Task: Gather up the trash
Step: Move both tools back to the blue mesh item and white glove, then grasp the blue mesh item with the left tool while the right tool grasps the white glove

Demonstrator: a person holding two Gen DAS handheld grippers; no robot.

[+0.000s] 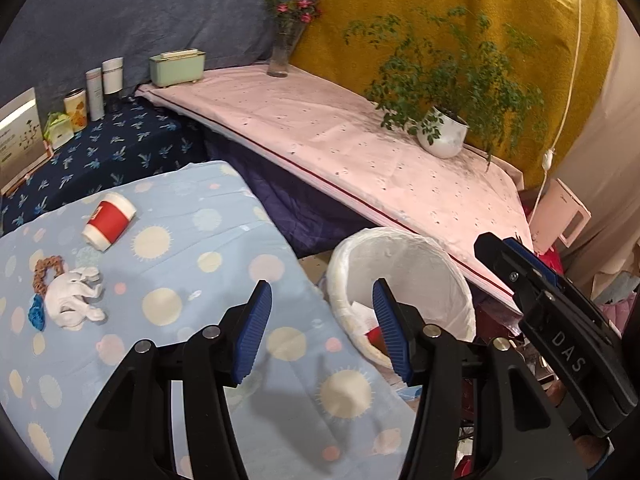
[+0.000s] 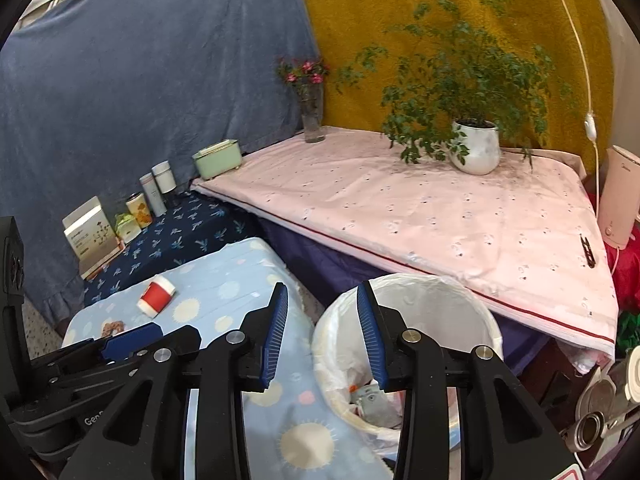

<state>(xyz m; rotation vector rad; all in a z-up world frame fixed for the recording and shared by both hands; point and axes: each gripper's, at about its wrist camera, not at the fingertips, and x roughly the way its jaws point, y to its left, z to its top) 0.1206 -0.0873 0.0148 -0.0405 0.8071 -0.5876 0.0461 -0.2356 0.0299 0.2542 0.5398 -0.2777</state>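
Note:
A red and white paper cup (image 1: pixel 109 221) lies on its side on the light blue spotted cloth (image 1: pixel 168 272); it also shows in the right wrist view (image 2: pixel 156 295). A crumpled white tissue (image 1: pixel 76 297) lies near the cup, beside a brown braided ring (image 1: pixel 45 271) and a blue scrap (image 1: pixel 37 313). A white lined trash bin (image 1: pixel 404 256) stands at the cloth's right edge, with trash inside (image 2: pixel 370 398). My left gripper (image 1: pixel 322 330) is open and empty above the cloth's edge by the bin. My right gripper (image 2: pixel 322 336) is open and empty over the bin's left rim.
A pink covered table (image 1: pixel 352 140) carries a potted plant (image 1: pixel 444 132), a flower vase (image 1: pixel 285 46) and a green box (image 1: pixel 178 66). Cans and boxes (image 1: pixel 86 102) line a dark blue patterned surface. A pink appliance (image 2: pixel 620 196) and clutter sit at right.

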